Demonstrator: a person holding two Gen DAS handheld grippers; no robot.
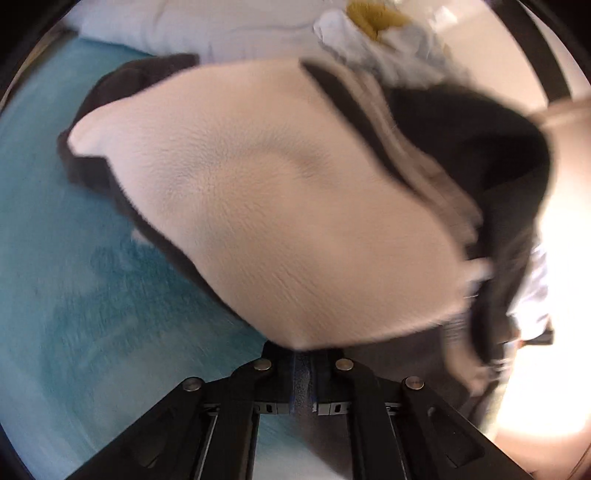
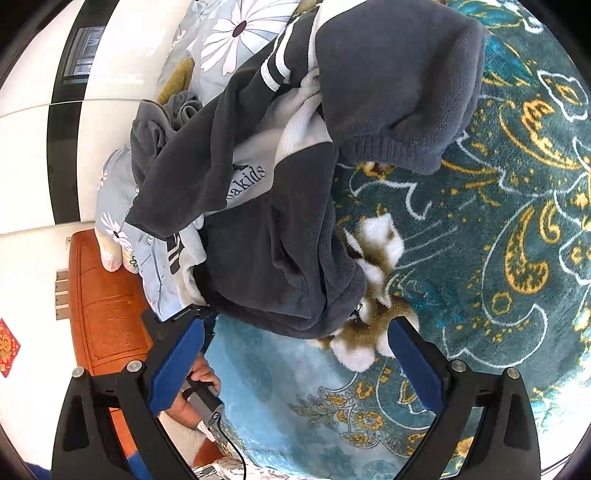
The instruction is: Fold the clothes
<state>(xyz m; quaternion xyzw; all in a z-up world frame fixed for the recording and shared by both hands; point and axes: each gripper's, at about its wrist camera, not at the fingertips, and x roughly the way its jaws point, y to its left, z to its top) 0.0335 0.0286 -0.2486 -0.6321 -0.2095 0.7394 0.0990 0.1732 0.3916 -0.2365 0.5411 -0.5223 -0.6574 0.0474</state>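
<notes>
Gripping fleece top (image 1: 280, 206) hem with left gripper (image 1: 303, 360), fingers clamped; right gripper (image 2: 295, 354) hovering apart over blanket (image 2: 498, 221). Next: grabbing opposite edge.

The left gripper (image 1: 303, 354), a black linkage with silver pins at the lower centre of the frame, has its jaws pressed together on the lower edge of a cream fleece garment with dark grey outer fabric (image 1: 280, 206). The garment fills the middle, blurred toward the right. Under it, at the left, lies a teal plush blanket (image 1: 55, 277). At the top sit a white pillow (image 1: 192, 26) and a crumpled pale blue and mustard cloth pile (image 1: 376, 29).
</notes>
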